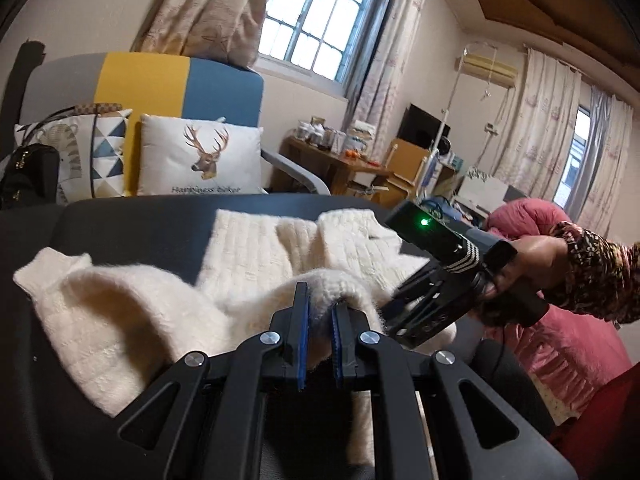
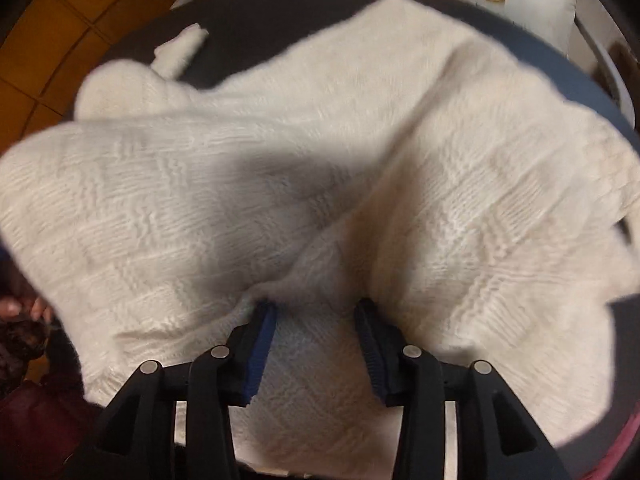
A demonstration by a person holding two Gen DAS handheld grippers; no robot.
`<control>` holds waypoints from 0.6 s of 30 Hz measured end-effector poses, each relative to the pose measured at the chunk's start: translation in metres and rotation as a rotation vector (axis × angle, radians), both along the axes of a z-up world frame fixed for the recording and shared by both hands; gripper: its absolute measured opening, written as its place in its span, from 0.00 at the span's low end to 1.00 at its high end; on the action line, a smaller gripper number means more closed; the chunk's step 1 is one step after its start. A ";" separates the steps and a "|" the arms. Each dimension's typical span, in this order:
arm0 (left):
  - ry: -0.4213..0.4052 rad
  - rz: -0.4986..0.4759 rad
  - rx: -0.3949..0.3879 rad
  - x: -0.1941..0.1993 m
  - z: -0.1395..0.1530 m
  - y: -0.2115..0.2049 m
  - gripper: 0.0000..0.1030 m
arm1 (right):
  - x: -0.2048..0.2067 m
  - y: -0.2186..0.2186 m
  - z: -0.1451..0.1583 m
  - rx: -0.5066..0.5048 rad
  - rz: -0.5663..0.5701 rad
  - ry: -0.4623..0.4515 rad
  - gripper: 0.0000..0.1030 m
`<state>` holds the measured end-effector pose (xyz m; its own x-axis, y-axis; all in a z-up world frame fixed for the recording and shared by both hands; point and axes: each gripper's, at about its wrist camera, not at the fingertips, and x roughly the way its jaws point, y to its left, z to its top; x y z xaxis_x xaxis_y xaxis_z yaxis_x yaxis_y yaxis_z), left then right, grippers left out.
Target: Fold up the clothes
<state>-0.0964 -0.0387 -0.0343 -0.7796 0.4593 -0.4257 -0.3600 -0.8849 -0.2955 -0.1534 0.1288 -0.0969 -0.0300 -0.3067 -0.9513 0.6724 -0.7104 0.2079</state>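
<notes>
The left tool (image 1: pixel 319 312) points slightly below level with its jaws drawn nearly together, the blue pads (image 1: pixel 303 332) pinching a raised fold of the white sweater (image 1: pixel 248 248). The right tool (image 2: pixel 316 320) points steeply downward over the same sweater with its jaws parted; fabric lies between the pads (image 2: pixel 262 344), which do not press on it. A hand (image 1: pixel 520 268) in a patterned sleeve (image 1: pixel 592 272) grips the right tool's handle from the right side.
</notes>
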 end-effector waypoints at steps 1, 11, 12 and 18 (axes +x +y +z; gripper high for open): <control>0.000 -0.004 0.003 0.001 -0.001 0.001 0.09 | 0.005 -0.002 0.000 -0.003 0.010 0.043 0.38; 0.012 0.108 0.113 0.002 0.010 -0.028 0.09 | 0.022 0.066 0.020 -0.474 -0.305 0.008 0.03; 0.018 0.128 0.135 0.002 0.014 -0.034 0.09 | 0.023 0.076 0.024 -0.547 -0.346 -0.012 0.03; 0.109 0.223 0.266 0.009 0.048 -0.068 0.09 | 0.029 0.120 0.071 -0.852 -0.450 0.039 0.03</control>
<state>-0.0879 -0.1071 0.0134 -0.9074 0.3562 -0.2230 -0.2087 -0.8426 -0.4965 -0.1244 0.2487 -0.0261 -0.3404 -0.8459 -0.4107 0.3910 -0.5245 0.7563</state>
